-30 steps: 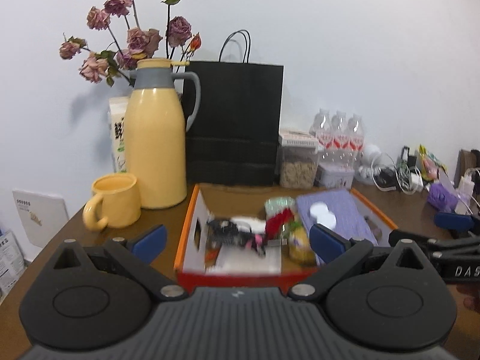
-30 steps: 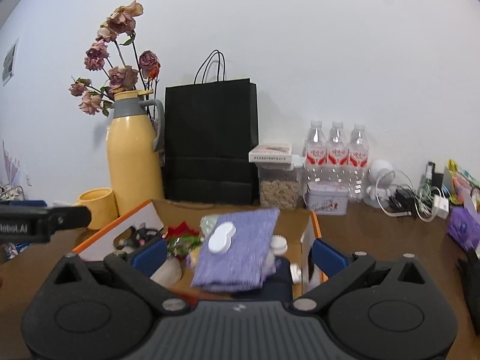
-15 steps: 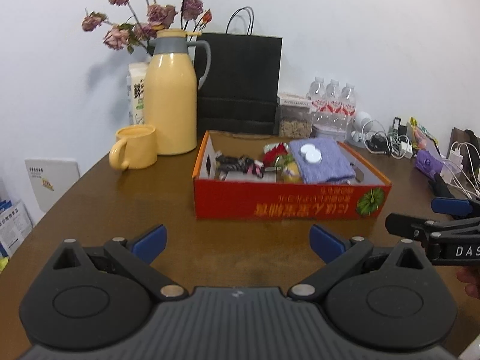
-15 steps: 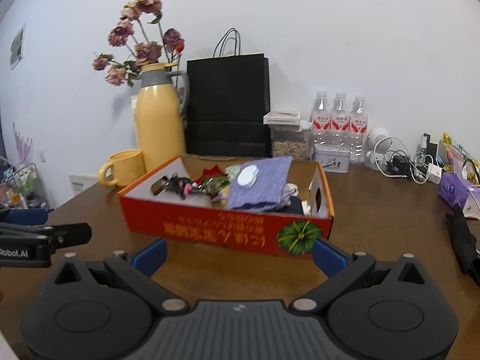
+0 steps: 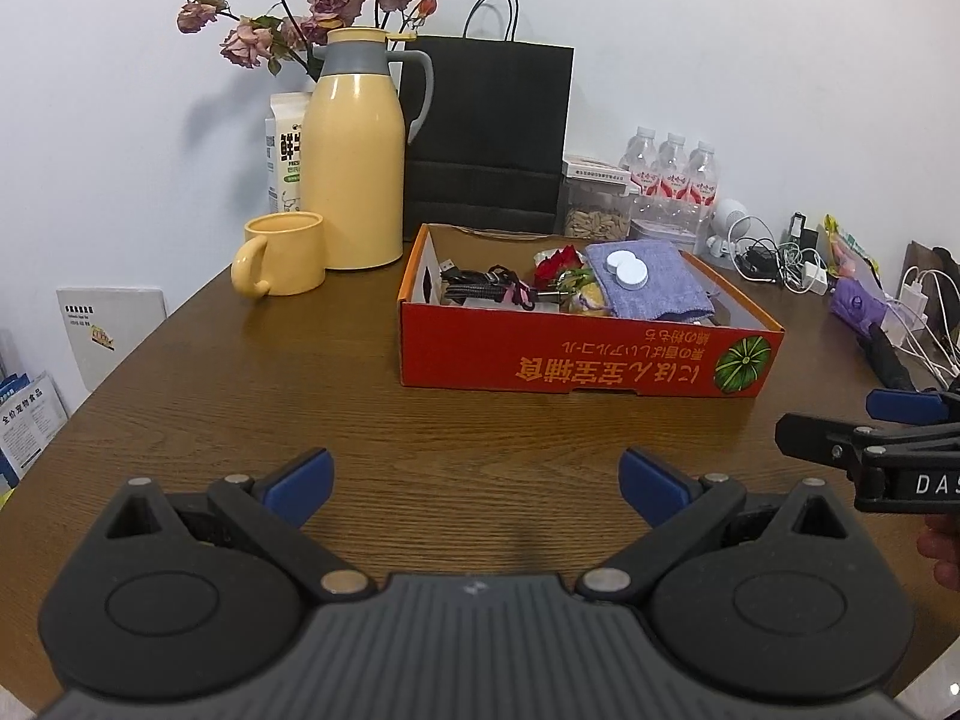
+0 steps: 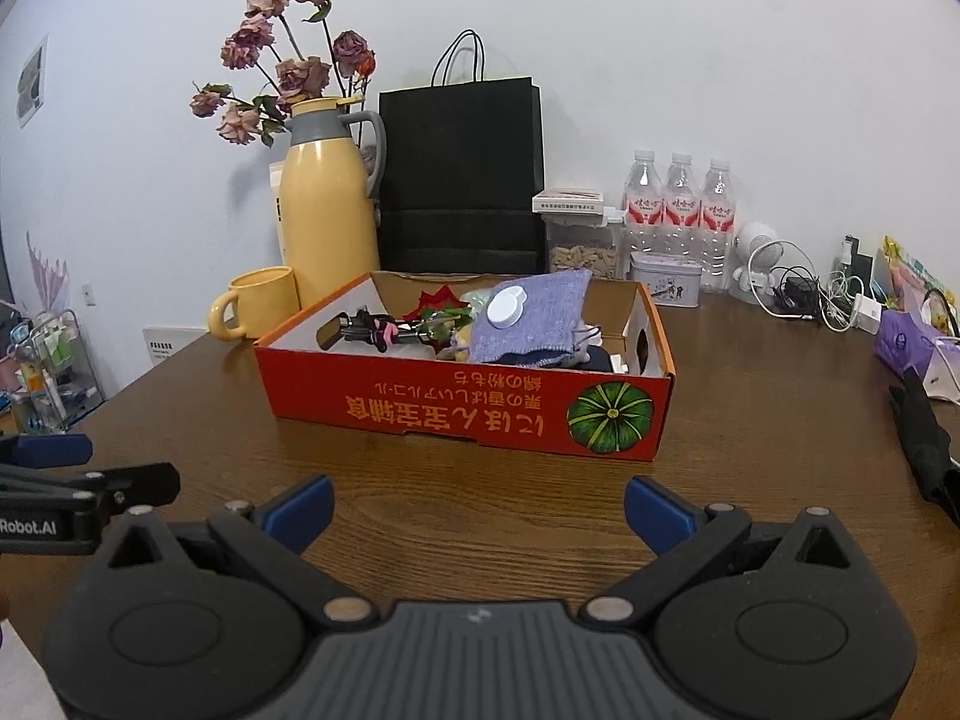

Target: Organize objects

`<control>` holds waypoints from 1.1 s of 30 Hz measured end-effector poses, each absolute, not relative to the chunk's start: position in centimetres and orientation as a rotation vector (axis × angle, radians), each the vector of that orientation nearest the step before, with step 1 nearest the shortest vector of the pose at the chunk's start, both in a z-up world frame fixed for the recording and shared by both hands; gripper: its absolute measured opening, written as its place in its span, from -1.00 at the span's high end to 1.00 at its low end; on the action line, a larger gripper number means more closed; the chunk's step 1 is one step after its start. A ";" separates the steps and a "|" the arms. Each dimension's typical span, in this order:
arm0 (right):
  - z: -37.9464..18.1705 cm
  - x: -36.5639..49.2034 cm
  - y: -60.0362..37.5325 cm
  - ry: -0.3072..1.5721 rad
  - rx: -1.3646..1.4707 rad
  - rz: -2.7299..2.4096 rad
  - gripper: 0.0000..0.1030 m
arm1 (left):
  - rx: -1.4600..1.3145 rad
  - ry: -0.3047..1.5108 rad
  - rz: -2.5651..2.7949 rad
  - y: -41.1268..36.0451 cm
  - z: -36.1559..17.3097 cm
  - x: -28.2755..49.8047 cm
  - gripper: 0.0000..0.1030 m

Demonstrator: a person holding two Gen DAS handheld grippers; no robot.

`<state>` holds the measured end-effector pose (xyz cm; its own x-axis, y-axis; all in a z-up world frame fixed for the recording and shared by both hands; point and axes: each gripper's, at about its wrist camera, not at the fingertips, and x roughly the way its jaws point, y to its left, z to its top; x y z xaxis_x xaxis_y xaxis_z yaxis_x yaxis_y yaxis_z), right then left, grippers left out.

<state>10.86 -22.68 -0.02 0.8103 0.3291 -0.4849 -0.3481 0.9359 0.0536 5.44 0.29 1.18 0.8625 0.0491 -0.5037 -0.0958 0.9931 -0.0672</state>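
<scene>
Hovering spread and empty: left gripper (image 5: pixel 474 474), right gripper (image 6: pixel 477 501). Lying piled inside shallow orange cardboard box (image 6: pixel 468 408) mid-table: purple knitted pouch (image 6: pixel 534 324), black cables (image 5: pixel 480 288). Sorting seemingly finishing.

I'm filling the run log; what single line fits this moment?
left tool: open, empty | right tool: open, empty | red box: on table, holds purple cloth | phase: tools short of box

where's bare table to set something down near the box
Bare wood lies between the red box and both open grippers, and left of it below the yellow mug. The far right by the cables is crowded.
</scene>
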 end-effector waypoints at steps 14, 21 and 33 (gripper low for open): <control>0.0 10.9 -22.8 0.510 -0.039 0.360 -1.00 | -0.093 0.528 0.078 0.1 1.2 5.5 -1.00; 0.1 11.0 -22.9 0.510 -0.037 0.357 -1.00 | -0.093 0.529 0.076 0.1 1.2 5.5 -1.00; 0.0 11.0 -23.0 0.510 -0.037 0.357 -1.00 | -0.093 0.528 0.073 -0.1 1.3 5.5 -1.00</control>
<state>10.99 -22.96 0.05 0.8124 0.3255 -0.4838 -0.3438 0.9375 0.0535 5.47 -0.08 1.28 0.8614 0.0455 -0.5059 -0.0935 0.9932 -0.0699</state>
